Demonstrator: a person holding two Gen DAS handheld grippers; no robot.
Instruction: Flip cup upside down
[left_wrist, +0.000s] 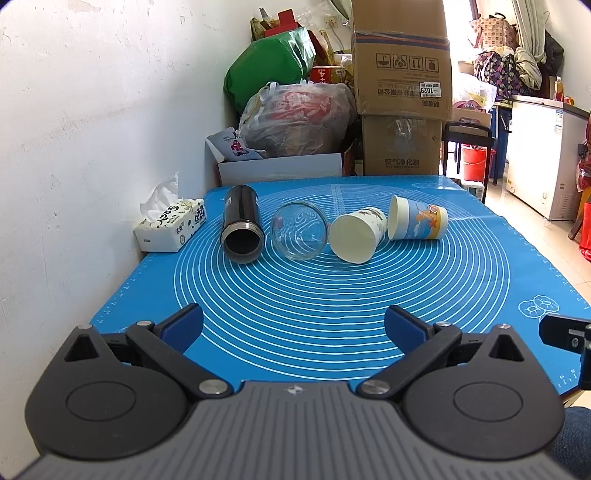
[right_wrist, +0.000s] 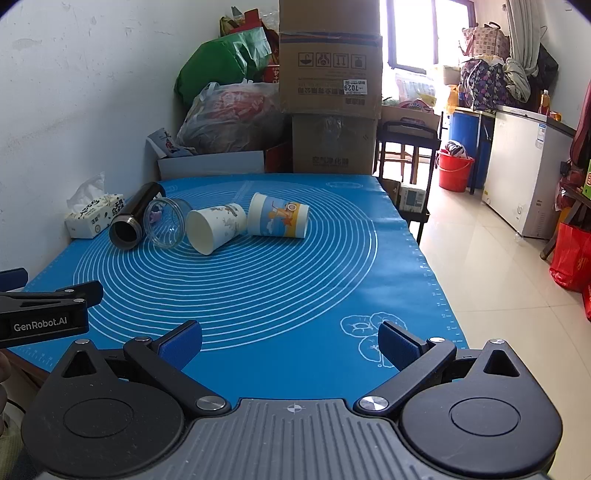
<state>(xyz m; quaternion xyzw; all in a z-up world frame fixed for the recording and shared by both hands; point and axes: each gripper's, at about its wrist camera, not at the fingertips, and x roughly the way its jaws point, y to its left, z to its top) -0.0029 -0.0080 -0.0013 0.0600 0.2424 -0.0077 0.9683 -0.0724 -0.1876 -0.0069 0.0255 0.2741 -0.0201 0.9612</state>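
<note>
Both grippers are spread wide and holding nothing: left gripper (left_wrist: 293, 326) and right gripper (right_wrist: 290, 341) sit low over the near edge of the blue mat (left_wrist: 332, 314). Well ahead of the fingers, four cups lie on their sides in a row: black flask (left_wrist: 241, 229), glass cup (left_wrist: 299, 230), white paper cup (left_wrist: 357, 234), blue paper cup (left_wrist: 417, 218).

A tissue box (left_wrist: 170, 229) sits at the wall beside the blue mat (left_wrist: 332, 295) covering the surface. Behind stand stacked cardboard boxes (left_wrist: 402, 88), stuffed plastic bags (left_wrist: 295, 114) and a red bucket (right_wrist: 453, 170)
</note>
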